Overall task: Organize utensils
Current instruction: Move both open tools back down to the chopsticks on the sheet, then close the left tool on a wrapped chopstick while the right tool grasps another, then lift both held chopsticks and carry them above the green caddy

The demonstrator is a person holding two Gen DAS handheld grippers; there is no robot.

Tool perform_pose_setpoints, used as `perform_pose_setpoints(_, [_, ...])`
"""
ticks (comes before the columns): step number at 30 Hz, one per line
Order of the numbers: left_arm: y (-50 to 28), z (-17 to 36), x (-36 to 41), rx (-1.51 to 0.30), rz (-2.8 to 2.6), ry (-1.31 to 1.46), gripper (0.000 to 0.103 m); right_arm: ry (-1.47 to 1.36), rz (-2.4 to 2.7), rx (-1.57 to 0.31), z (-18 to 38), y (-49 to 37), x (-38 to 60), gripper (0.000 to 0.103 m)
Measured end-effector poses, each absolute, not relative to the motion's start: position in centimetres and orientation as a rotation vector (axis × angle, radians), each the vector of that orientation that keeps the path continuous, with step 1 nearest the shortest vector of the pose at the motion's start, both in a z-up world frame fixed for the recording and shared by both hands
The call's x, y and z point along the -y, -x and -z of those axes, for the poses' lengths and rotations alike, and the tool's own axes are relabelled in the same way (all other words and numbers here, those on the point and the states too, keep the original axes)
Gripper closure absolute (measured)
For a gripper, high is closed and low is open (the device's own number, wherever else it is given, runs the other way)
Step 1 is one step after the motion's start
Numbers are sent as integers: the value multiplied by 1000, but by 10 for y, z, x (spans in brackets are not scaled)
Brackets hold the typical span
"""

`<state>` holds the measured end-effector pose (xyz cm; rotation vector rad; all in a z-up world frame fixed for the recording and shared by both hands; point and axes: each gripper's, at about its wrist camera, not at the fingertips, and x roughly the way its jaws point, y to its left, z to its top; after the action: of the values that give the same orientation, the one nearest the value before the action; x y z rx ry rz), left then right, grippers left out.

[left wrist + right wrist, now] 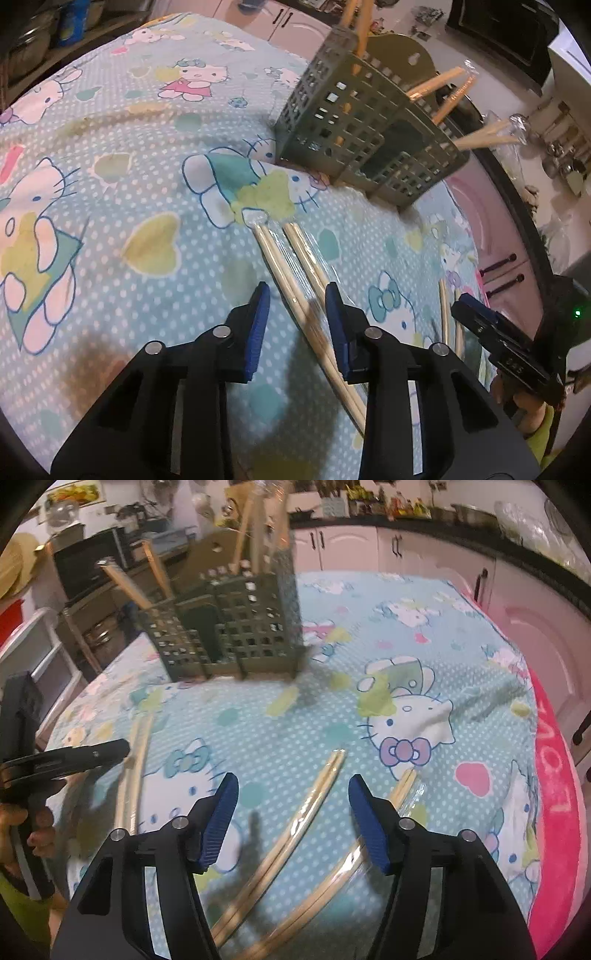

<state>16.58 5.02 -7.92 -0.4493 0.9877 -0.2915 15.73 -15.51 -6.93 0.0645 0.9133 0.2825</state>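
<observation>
A grey-green perforated utensil holder (354, 122) stands on the Hello Kitty cloth with several wrapped chopstick pairs sticking out; it also shows in the right wrist view (229, 635). My left gripper (297, 295) is open just above two wrapped chopstick pairs (295, 266) lying on the cloth, fingers either side of them. My right gripper (293, 786) is open over a wrapped chopstick pair (303, 812), with another pair (373, 845) under its right finger. A further pair (136, 760) lies at the left, beside the left gripper (92, 755).
The table is covered by a blue dotted cartoon cloth (129, 155) with a pink edge (554, 775). White kitchen cabinets (369, 546) and a cluttered counter stand behind. A dark appliance (88, 565) sits behind the holder.
</observation>
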Motion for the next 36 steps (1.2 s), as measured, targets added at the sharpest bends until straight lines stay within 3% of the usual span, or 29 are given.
perform_pose_setpoints(10, [-183,82,-57,-992,272,482,85,-94,-251,-985,92,-194,152,58])
perform_pose_setpoints(18, [-200,85,-66,-991,270,545,85,-101,-282,-969,91,-200,148,88])
perform_pose_setpoints(21, [-205,86,-69,-991,269,573,86,-117,-305,-962,90,-200,146,90])
perform_pose_setpoints(26, [-213,89,-78,-994,256,624,98,-139,-349,-954,84,-199,141,93])
perform_pose_setpoints(36, [-198,64,-90,-906,264,629,100,-140,-446,-882,47,-188,119,96])
